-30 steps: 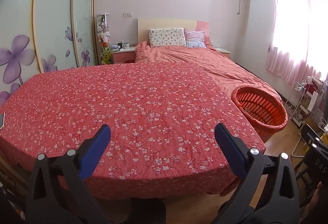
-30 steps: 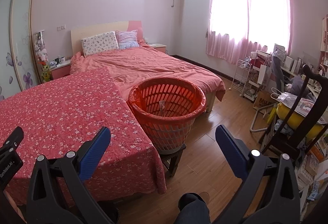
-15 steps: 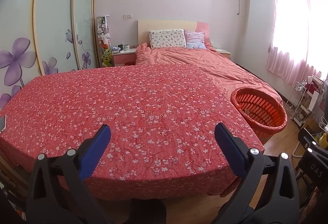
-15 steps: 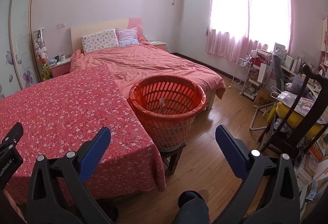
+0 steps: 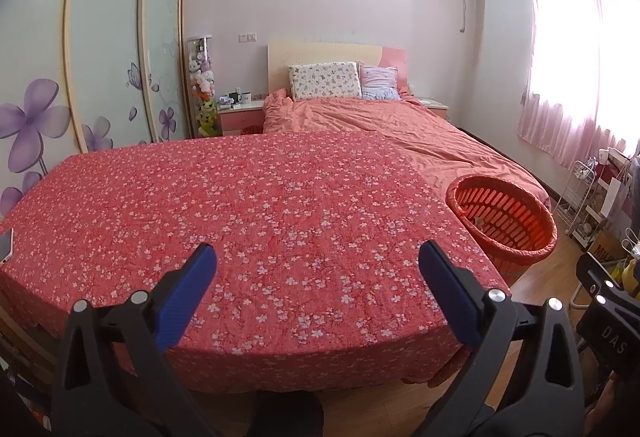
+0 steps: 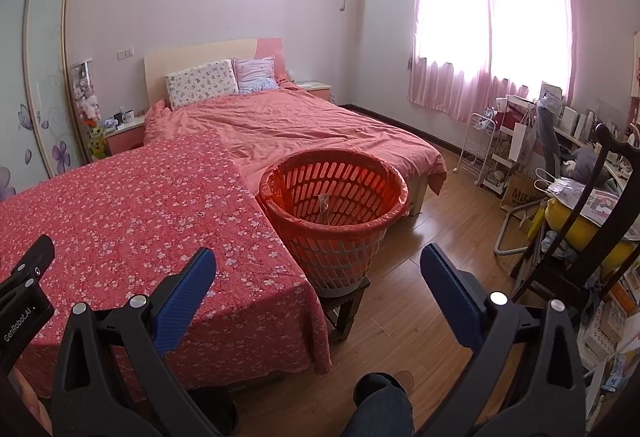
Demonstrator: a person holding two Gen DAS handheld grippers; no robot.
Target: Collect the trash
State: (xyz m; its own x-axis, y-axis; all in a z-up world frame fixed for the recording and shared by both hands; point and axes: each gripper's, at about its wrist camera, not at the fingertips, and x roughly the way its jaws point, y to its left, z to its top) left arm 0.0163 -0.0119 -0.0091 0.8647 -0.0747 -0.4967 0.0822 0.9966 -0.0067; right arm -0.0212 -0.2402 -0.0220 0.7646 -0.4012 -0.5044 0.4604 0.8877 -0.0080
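Left wrist view: left gripper [image 5: 316,269], blue-padded fingers spread wide, nothing between them, held above the near edge of a table under a red flowered cloth [image 5: 256,213]; the cloth's top is bare except for a phone [image 5: 5,245] at its far left edge. Orange basket [image 5: 502,219] with an orange liner stands just beside the table's right edge; some small trash lies at its bottom, too small to name. A bed [image 5: 384,129] lies beyond the table, a wardrobe [image 5: 100,49] with purple flowers along the left wall, a wire rack [image 5: 580,197] at the right wall. Right wrist view: right gripper [image 6: 318,269], fingers likewise wide apart and empty, held over the table's right corner and the wooden floor [image 6: 432,257]. The basket [image 6: 334,213] sits on a low stool [image 6: 346,307], touching or nearly touching the cloth's hanging edge; a clear wrapper [image 6: 324,207] stands inside it. Open floor runs from the basket to the rack [image 6: 486,149] and a dark chair [image 6: 580,221] at the right. A person's knee [image 6: 380,409] shows at the bottom.
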